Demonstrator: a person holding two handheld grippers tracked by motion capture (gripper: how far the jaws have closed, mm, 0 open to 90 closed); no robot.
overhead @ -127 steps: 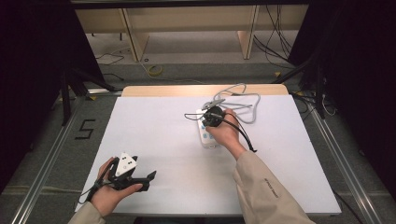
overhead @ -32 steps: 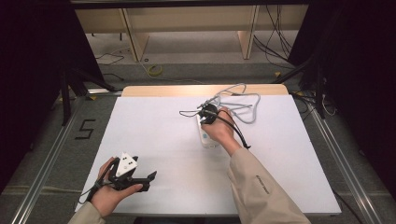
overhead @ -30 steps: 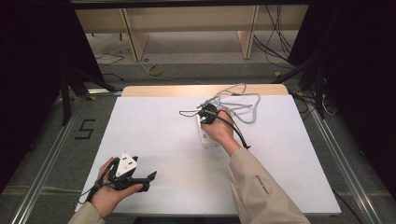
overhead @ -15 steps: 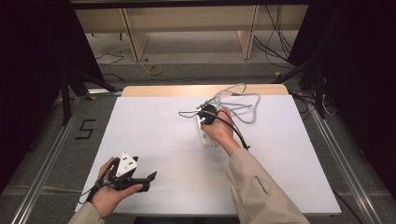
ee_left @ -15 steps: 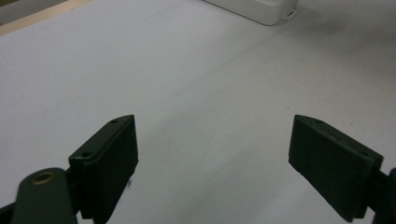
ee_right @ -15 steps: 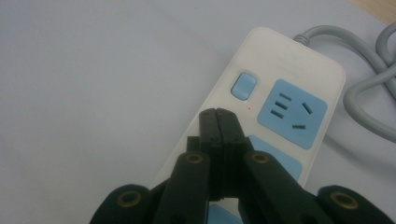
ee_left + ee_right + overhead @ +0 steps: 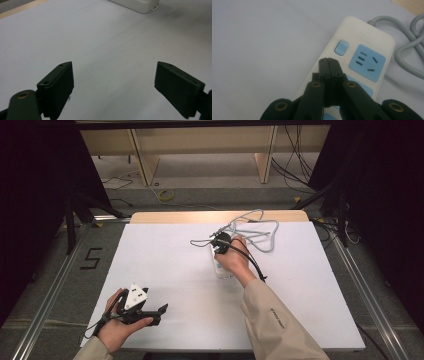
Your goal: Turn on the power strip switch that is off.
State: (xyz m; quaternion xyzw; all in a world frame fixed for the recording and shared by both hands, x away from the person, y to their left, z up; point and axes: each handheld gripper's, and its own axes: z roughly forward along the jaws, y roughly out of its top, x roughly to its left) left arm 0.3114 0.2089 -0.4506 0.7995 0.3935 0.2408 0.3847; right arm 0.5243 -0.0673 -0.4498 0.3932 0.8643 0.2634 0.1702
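Observation:
A white power strip point(image 7: 220, 268) with pale blue sockets lies in the middle of the white table, its grey cable point(image 7: 260, 232) looped behind it. My right gripper point(image 7: 219, 245) points down over the strip's far end. In the right gripper view its jaws point(image 7: 328, 61) are shut with nothing between them. The tips sit just short of the blue switch point(image 7: 341, 47), beside a blue socket point(image 7: 367, 62); whether they touch the strip point(image 7: 364, 37) I cannot tell. My left gripper point(image 7: 159, 316) rests at the table's front left, open and empty point(image 7: 113, 75).
The table's white sheet point(image 7: 165, 255) stretches wide on both sides of the strip. A wooden edge point(image 7: 175, 216) borders the far side. A corner of the strip point(image 7: 137, 5) shows far ahead of the left gripper. Loops of grey cable point(image 7: 409, 32) lie right of the strip.
Since the earliest frame my right gripper has shifted slightly toward the strip's far end. Over the last second neither hand has moved.

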